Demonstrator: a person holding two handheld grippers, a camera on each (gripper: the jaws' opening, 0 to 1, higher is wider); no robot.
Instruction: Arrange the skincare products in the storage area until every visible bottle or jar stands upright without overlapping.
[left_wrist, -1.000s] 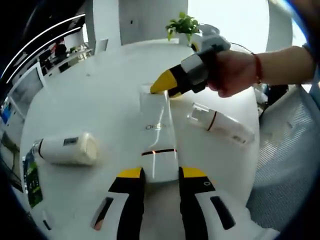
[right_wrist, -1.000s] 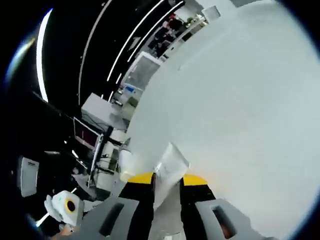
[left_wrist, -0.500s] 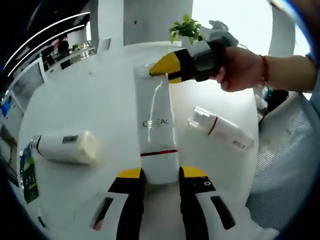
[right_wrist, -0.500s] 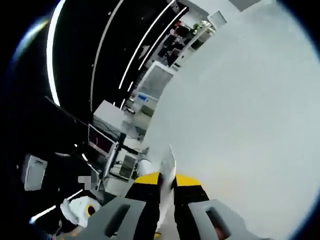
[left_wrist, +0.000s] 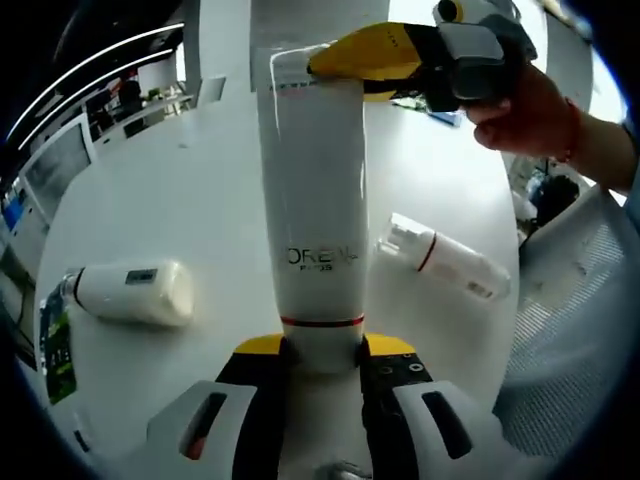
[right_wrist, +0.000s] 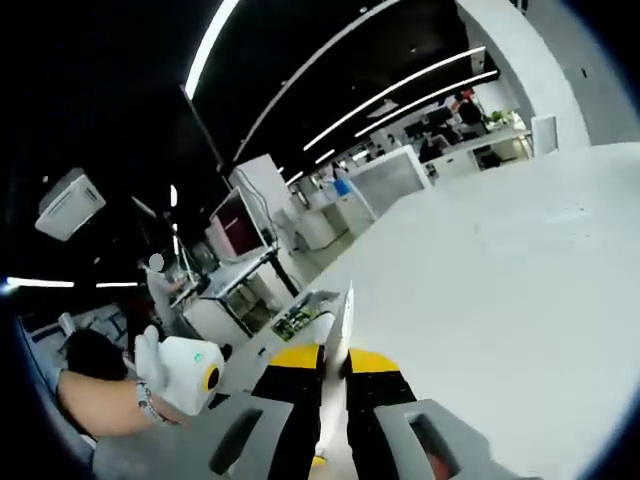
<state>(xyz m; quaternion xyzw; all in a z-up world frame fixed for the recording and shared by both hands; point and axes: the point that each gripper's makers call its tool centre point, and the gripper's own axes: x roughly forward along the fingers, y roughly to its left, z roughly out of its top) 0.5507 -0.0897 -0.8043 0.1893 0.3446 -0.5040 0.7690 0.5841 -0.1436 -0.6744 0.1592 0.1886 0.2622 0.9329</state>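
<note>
Gripping white tube (left_wrist: 318, 230): left gripper (left_wrist: 322, 352) clamps cap end, right gripper (right_wrist: 334, 362) pinches crimped end.

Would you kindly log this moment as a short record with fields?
held item: white tube, raised above the table
left claw: shut on the tube's lower end
right claw: shut on the tube's flat top edge
lying on table: cream bottle to the left, slim white bottle to the right
standing upright: none yet
</note>
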